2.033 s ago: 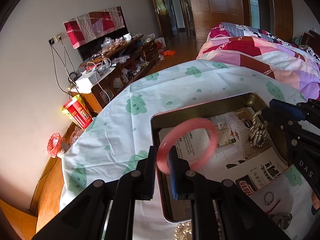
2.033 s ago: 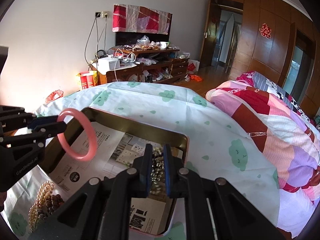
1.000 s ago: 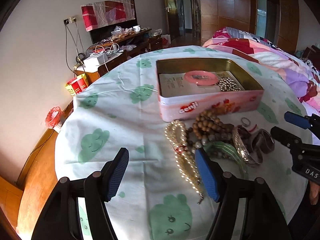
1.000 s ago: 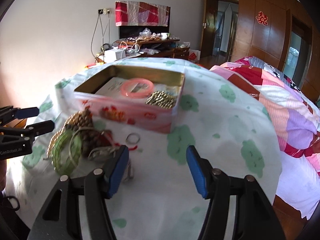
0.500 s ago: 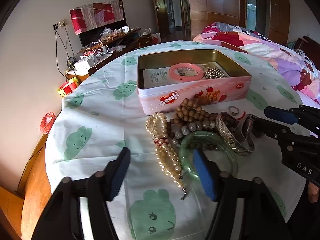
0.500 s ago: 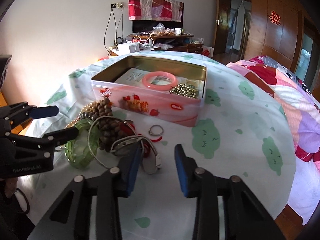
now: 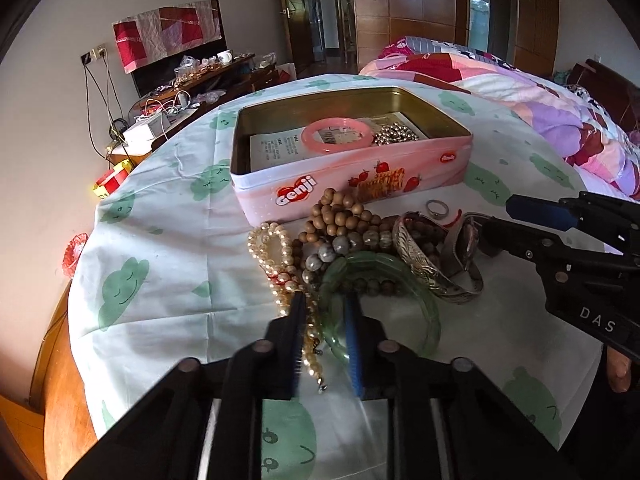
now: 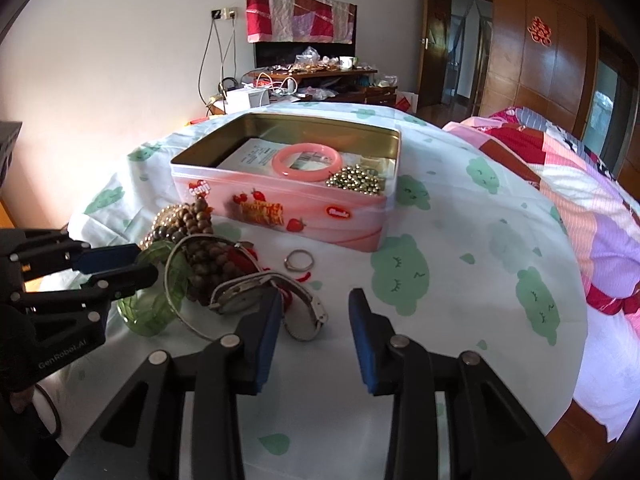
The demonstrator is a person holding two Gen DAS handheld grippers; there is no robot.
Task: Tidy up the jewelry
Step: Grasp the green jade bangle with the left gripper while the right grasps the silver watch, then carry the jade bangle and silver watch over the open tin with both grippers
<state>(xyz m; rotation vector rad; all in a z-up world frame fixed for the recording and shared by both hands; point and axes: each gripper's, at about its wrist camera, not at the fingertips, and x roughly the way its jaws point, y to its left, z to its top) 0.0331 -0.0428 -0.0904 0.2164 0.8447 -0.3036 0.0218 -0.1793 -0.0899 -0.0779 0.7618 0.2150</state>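
The pink tin (image 7: pixel 352 184) holds a pink bangle (image 7: pixel 336 136) and gold beads (image 7: pixel 396 134). In front of it lies a pile: wooden beads (image 7: pixel 340 216), a pearl strand (image 7: pixel 272 248), a green bangle (image 7: pixel 400 280), a silver bangle (image 7: pixel 424 268), a watch (image 8: pixel 264 296) and a ring (image 8: pixel 298 260). My left gripper (image 7: pixel 325 320) has its jaws closing on the green bangle's near rim, with pearls beside it. My right gripper (image 8: pixel 314 320) stands open on the cloth, its left finger against the watch band and nothing pinched.
The round table's cloth (image 8: pixel 460 280) has green cloud prints and drops off at the left and near edges. A quilted bed (image 7: pixel 520 92) lies to the right. A cluttered TV stand (image 8: pixel 312 76) stands against the far wall.
The pink bangle and gold beads went from the grippers into the tin. Both grippers pulled back to the pile. The left jaws narrowed from wide onto the green bangle; the right jaws narrowed beside the watch.
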